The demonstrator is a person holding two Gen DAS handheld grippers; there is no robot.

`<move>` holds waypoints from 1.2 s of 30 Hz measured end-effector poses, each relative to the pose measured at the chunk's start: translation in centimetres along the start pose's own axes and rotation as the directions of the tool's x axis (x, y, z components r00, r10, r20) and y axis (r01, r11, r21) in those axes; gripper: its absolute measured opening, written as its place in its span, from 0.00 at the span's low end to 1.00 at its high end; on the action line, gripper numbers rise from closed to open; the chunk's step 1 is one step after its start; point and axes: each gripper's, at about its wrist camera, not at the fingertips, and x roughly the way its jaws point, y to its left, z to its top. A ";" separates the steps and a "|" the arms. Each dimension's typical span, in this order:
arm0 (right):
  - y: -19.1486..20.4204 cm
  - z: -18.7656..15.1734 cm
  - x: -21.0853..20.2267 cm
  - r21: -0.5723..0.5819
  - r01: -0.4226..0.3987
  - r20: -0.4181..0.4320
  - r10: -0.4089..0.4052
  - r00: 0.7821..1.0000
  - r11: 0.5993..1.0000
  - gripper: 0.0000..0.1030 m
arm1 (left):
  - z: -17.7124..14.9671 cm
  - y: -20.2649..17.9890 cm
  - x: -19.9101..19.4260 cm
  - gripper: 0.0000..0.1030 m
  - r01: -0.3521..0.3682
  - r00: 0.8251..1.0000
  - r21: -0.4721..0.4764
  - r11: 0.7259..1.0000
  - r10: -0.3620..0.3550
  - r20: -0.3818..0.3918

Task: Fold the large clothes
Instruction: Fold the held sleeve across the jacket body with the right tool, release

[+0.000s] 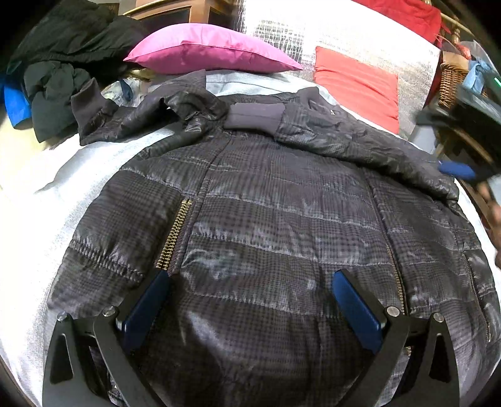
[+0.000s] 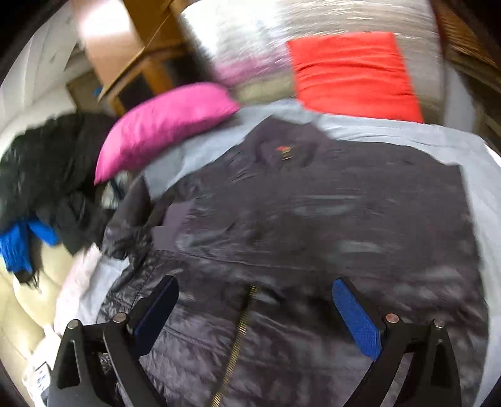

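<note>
Dark quilted jacket (image 1: pixel 266 200) lies flat on the bed (image 1: pixel 62 175), one sleeve (image 1: pixel 360 137) folded across, so I hover left gripper (image 1: pixel 250 300) and right gripper (image 2: pixel 255 310) spread wide, holding nothing.

black hand-held gripper (image 1: pixel 250 281), blue pads (image 1: pixel 357 313), silver screws

1. The place was a home bedroom: a bed covered in a pale grey sheet (image 1: pixel 94 156) filled the near and middle ground.
2. A magenta pillow (image 1: pixel 213 48) and a red cushion (image 1: pixel 357 84) lay at the far end of the bed, against a silvery quilted backing (image 1: pixel 281 34).
3. A heap of dark clothes (image 1: pixel 62 62) sat at the far left.
4. Wooden furniture (image 1: pixel 175 12) stood beyond the pillow, and a wicker basket (image 1: pixel 449 81) was at the far right.
</note>
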 end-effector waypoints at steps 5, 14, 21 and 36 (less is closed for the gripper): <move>-4.3 -3.2 -4.0 0.117 -0.029 0.065 0.021 0.998 0.993 0.97 | 0.9 0.3 -0.3 1.00 0.015 0.997 -0.012 1.000 -0.016 -0.079; -11.0 -7.1 -4.7 0.314 -0.161 0.095 0.138 0.986 0.936 0.97 | 11.2 0.7 0.5 1.00 0.213 0.970 -0.192 0.958 -0.232 -0.079; -16.3 -6.5 -6.1 0.522 -0.335 0.204 0.266 0.942 0.785 0.97 | 17.6 1.0 11.2 0.99 0.077 0.981 -0.340 0.937 -0.132 -0.144; -21.0 -2.5 0.6 0.830 -0.314 0.242 0.210 0.947 0.462 0.15 | 17.6 0.2 15.4 0.85 -0.044 0.986 -0.284 0.958 -0.004 -0.165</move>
